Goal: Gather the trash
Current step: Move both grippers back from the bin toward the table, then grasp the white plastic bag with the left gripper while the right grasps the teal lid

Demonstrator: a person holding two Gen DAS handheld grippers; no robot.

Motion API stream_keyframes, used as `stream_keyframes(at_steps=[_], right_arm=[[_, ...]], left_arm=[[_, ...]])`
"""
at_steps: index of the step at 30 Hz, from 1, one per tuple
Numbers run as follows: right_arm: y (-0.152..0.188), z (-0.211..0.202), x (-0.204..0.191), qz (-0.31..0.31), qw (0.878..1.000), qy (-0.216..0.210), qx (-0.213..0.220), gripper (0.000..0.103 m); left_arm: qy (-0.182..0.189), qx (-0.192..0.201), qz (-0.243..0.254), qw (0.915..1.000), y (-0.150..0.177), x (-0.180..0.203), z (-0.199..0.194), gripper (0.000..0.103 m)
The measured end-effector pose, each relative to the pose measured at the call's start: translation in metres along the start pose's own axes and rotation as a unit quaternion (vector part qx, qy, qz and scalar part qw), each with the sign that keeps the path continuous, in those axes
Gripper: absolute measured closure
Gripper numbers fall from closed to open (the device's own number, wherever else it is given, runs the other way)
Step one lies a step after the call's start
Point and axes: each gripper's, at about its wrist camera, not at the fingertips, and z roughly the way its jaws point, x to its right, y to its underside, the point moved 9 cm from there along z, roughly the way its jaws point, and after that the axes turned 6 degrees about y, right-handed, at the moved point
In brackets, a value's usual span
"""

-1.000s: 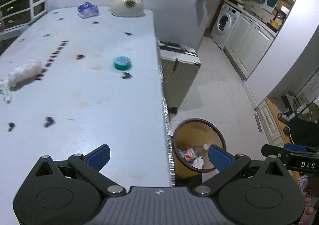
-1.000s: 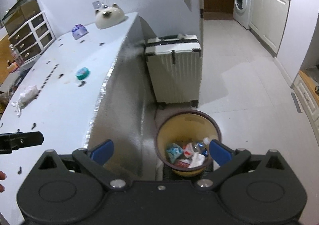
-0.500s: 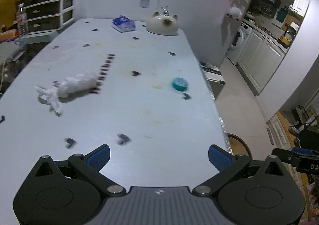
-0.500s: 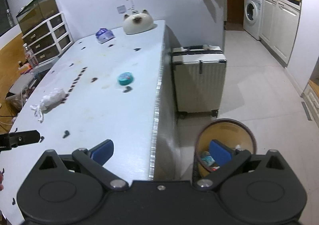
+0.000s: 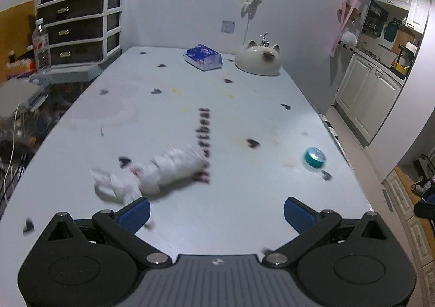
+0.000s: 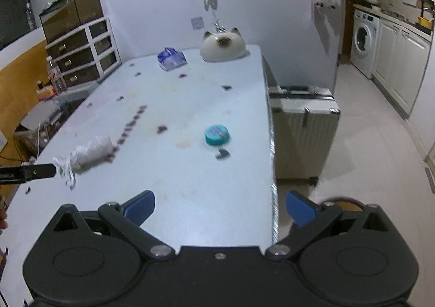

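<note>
A crumpled white plastic bag (image 5: 163,171) lies on the pale table (image 5: 217,105), just ahead and left of my open, empty left gripper (image 5: 216,214). It also shows in the right wrist view (image 6: 89,153). A small teal round tin (image 5: 314,158) sits near the table's right edge, also in the right wrist view (image 6: 217,135). My right gripper (image 6: 220,207) is open and empty over the table's near right edge. The rim of the brown trash bin (image 6: 341,201) peeks out on the floor behind its right finger.
A cat-shaped white dish (image 5: 258,61) and a blue tissue pack (image 5: 203,57) stand at the table's far end. A white suitcase (image 6: 303,130) stands against the table's right side. Drawers (image 5: 78,32) and clutter are at the left. Kitchen cabinets (image 6: 399,62) line the right.
Both grippers have swung left and up from over the trash bin to over the table. The white bag is now close in front of the left gripper. The bin has dropped almost out of view.
</note>
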Motion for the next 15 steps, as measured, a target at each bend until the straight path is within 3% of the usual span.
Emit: stream_keyframes(at_steps=[9, 15], right_arm=[[-0.024, 0.057, -0.024, -0.017, 1.000, -0.008, 0.003, 0.000], [-0.034, 0.095, -0.028, -0.032, 0.999, 0.001, -0.008, 0.000]], left_arm=[[0.028, 0.000, 0.057, 0.9980, -0.034, -0.051, 0.063, 0.000], [0.042, -0.039, 0.068, 0.9961, -0.038, -0.082, 0.109, 0.000]])
